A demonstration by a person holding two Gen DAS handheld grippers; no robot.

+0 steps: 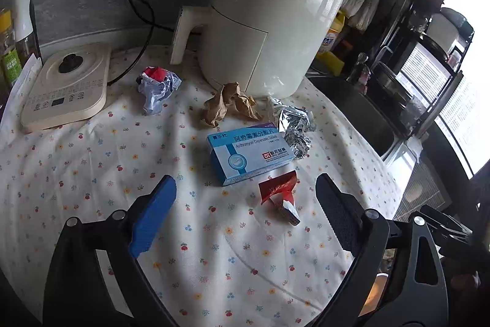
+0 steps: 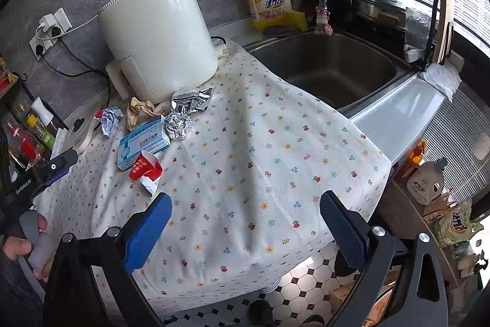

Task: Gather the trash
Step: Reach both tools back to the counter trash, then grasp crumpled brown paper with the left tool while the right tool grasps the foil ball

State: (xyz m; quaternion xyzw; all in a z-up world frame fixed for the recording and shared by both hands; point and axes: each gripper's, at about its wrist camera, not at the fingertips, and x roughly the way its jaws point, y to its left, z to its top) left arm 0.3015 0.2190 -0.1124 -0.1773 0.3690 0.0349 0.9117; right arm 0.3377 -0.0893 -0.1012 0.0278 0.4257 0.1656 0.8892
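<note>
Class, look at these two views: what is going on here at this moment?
A person holds a claw in each hand over a counter with a floral cloth. Both the left claw and right claw are open and empty. The trash is untouched: red wrapper, medicine box, foil ball, brown paper and a crumpled bag.

Medicine box [image 1: 248, 155] lies between crumpled paper [image 1: 230, 108] behind and torn wrapper [image 1: 280, 195] before.

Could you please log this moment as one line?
left gripper: open, empty | right gripper: open, empty | trash untouched: medicine box, red wrapper
</note>
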